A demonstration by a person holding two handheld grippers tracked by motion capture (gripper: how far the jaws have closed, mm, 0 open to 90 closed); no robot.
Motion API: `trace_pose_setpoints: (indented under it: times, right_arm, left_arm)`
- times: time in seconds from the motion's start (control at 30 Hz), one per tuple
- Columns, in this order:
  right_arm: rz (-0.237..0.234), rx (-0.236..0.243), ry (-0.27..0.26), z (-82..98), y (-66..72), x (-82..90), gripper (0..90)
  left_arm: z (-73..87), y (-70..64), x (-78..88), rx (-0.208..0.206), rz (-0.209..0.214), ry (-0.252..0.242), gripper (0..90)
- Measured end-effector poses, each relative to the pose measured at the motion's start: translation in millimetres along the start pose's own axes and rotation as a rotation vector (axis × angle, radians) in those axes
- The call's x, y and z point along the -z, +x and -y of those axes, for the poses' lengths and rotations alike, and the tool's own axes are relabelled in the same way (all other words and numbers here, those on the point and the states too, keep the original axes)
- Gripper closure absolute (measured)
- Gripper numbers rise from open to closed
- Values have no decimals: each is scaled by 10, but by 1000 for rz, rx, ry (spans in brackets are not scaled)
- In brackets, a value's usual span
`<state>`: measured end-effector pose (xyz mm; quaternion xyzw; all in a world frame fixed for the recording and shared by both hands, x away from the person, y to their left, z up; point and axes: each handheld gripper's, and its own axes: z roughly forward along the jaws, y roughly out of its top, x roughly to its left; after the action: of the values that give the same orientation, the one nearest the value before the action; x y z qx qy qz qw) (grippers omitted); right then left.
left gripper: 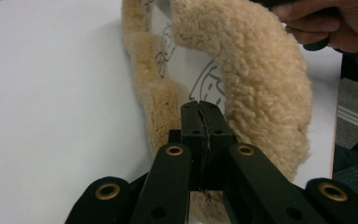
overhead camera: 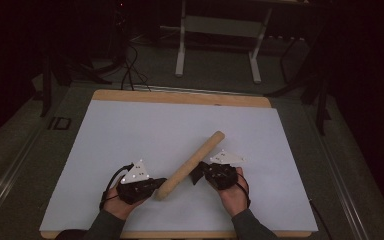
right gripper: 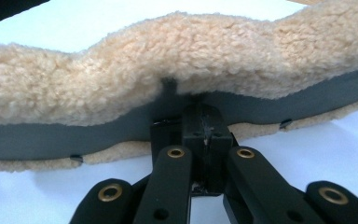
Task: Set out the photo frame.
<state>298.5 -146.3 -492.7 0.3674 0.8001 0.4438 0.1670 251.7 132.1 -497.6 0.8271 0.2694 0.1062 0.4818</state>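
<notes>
My left gripper has its jaws pressed together on the near end of the fleece wrap, pinching a thin edge of it. My right gripper is clamped too, on the wrap's long edge where the grey lining meets the pile. The wrap lies as a long tan roll slanting across the middle of the table, its near end by my left hand, its far end pointing up and right past my right hand.

Both holds look shallow to me. If I pull the two edges apart quickly, the soft pile could slide out of one pinch, and the roll would flop shut or skid over the smooth top. Lifting unevenly might also twist it.

The white sheet covering the table is bare around the roll, with a wooden rim along the far edge. Beyond it the room is dark: grey floor, trailing cables, and the white legs of a stand far back.
</notes>
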Motion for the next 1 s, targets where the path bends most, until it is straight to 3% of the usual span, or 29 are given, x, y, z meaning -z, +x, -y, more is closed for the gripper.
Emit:
trace_pose_setpoints:
  times: [0.4,1.0]
  right_arm:
    - [-6,6,0,-4,26,-8,900]
    - [-11,26,31,-20,56,-75,900]
  left_arm:
    - [-18,-82,-88,-11,31,5,900]
    - [-29,-160,-181,-14,41,7,900]
